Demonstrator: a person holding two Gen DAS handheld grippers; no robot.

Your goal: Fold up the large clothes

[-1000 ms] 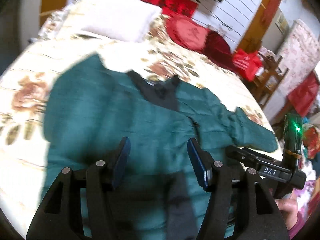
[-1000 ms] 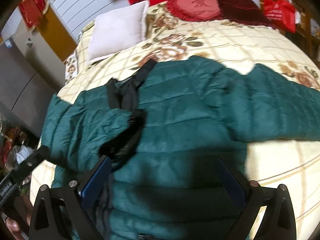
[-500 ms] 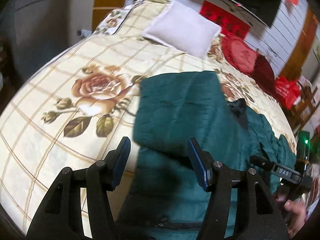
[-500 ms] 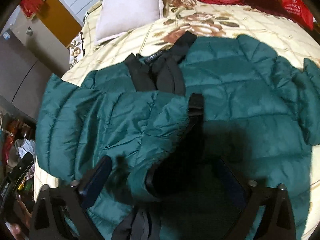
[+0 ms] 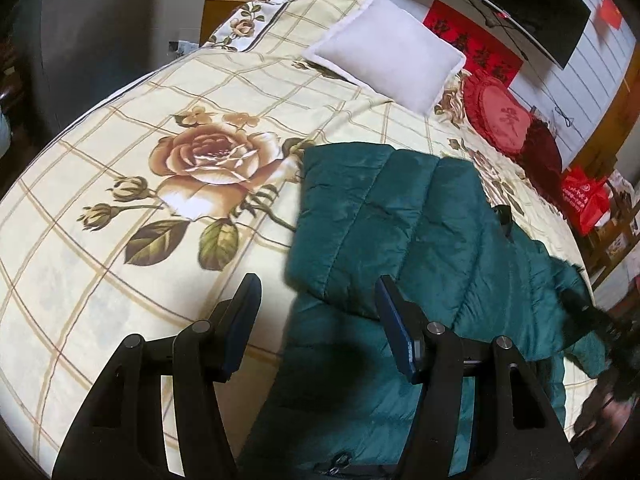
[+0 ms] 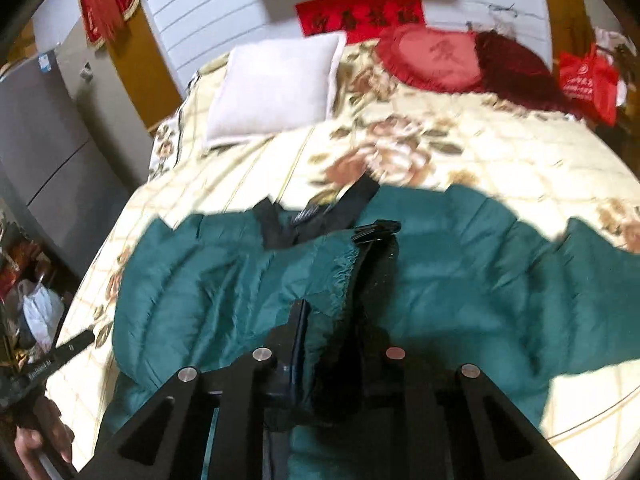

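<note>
Right tool [image 6: 320,344] has its jaws pinched down on the dark-lined front edge of a large teal quilted puffer jacket [image 6: 460,280], the green shell and black lining bunched between the pads near the camera. Left tool [image 5: 316,312] stands half open with nothing between its blue pads [image 5: 394,332]; it hangs just over the jacket's near side, where a sleeve lies doubled across the body in the left wrist view.

The jacket lies spread across a bed covered by a cream checked bedspread printed with large roses [image 5: 132,264], collar toward the headboard, its black collar lining [image 6: 320,216] showing at the top. One sleeve reaches out toward the right edge of the right wrist view.

Judging by its puffed channels, the jacket should be light, soft and springy; the smooth shell looks slippery, so a shallow pinch may slide off and folded panels may puff back open. Firmer holds are likely at the stitched seams, hem, cuff or zipper edge, taken deep in the jaws.

Beyond the jacket rest a pale square pillow [image 5: 384,46], a round red cushion [image 5: 500,118] and a dark maroon cushion [image 5: 540,152]. A red carrier bag [image 5: 584,200] sits off the bed's far side, and a red banner [image 6: 360,16] hangs on the white panelled wall.
</note>
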